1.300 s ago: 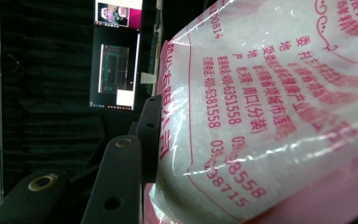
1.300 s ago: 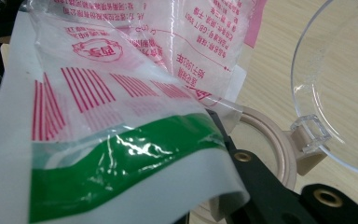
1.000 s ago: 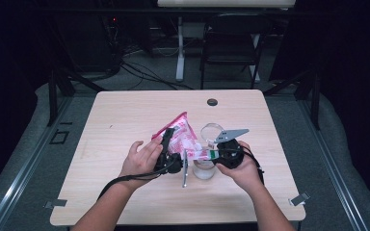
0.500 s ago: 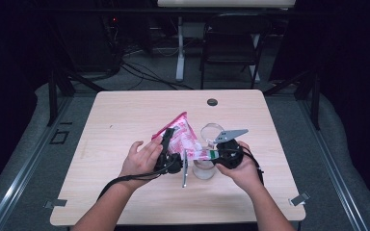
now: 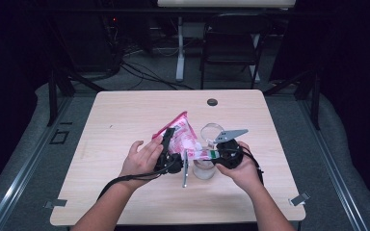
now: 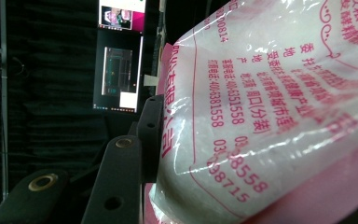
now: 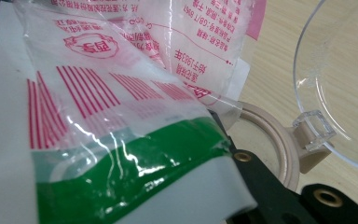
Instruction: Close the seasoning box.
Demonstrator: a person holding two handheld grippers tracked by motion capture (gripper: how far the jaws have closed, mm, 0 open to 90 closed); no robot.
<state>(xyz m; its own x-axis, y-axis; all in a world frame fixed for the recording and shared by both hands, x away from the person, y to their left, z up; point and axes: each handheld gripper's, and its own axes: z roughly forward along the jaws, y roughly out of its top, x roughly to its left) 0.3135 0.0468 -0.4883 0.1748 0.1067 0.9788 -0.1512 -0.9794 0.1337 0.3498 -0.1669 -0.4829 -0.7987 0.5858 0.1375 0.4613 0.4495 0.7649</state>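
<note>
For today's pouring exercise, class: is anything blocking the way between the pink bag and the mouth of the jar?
Nothing visible. The pink bag, held by both grippers, hangs right over the jar; the jar's clear lid is swung open to the side, leaving the beige rim uncovered.

High view is looking forward and down from above the person's side, taking in the whole desk [image 5: 125, 120] from well back, with floor and a chair [image 5: 231, 43] beyond. Left gripper view is riding the left tool [image 6: 144, 154], pressed close against the pink-printed bag [image 6: 270, 107] and facing past it toward a dark wall with a lit screen [image 6: 119, 74]. Right gripper view is sitting just as close on the right tool [image 7: 242, 163], angled down at the desk; all three views are sharing that bag.
</note>
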